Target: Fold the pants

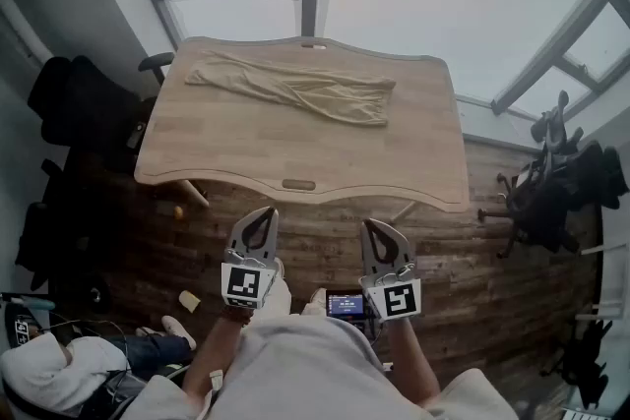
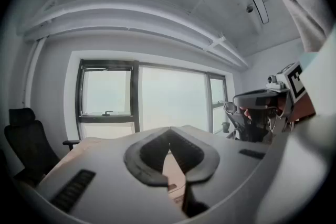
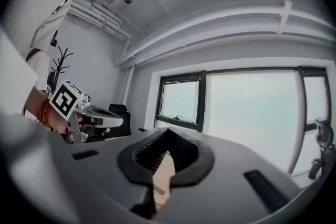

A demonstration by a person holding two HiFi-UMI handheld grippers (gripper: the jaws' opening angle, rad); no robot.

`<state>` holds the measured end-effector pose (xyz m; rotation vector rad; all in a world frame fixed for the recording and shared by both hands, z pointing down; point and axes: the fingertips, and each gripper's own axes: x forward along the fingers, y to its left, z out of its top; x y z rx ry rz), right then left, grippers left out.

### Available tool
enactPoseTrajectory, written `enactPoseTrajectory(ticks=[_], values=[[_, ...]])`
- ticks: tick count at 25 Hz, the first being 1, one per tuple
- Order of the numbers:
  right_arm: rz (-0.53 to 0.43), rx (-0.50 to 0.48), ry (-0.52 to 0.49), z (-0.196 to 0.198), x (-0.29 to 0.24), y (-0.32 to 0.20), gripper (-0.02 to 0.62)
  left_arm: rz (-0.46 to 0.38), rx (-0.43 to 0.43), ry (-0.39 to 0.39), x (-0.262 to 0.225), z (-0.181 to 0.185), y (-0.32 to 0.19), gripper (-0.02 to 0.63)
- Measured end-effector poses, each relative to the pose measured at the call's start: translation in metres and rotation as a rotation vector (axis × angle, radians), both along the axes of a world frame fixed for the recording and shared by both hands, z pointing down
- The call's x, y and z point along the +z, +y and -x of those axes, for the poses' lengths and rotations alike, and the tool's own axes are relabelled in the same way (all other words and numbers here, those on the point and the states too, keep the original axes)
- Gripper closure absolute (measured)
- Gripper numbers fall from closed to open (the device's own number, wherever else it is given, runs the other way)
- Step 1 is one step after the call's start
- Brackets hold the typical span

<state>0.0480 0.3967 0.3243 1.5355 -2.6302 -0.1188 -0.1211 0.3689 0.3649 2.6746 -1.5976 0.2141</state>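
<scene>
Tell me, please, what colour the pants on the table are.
The pants are plain beige, a light khaki; the head view shows them best.

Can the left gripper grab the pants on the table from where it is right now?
Probably not yet. The left gripper is shut and held close to the person, short of the table, and the pants lie toward its far side. Nothing blocks the way; a step forward should do.

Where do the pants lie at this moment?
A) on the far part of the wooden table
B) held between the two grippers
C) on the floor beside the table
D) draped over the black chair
A: the head view shows the pants lying rumpled on the far half of the table.
</scene>
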Motion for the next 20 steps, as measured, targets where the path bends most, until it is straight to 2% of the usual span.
enactPoseTrajectory(ticks=[4, 12, 16, 20], values=[[0.029, -0.028, -0.007, 0.022, 0.004, -0.011, 0.591, 0.0, 0.023, -0.005, 0.001, 0.015, -0.014, 0.598], [0.106, -0.017, 0.074, 0.059, 0.028, -0.054, 0.589, 0.021, 0.077, -0.047, 0.028, 0.064, -0.062, 0.598], [0.193, -0.006, 0.056, 0.062, 0.051, -0.081, 0.588, 0.042, 0.087, -0.054, 0.046, 0.085, -0.095, 0.598], [0.236, 0.004, 0.073, 0.051, 0.07, -0.112, 0.588, 0.069, 0.102, -0.091, 0.066, 0.087, -0.128, 0.597]])
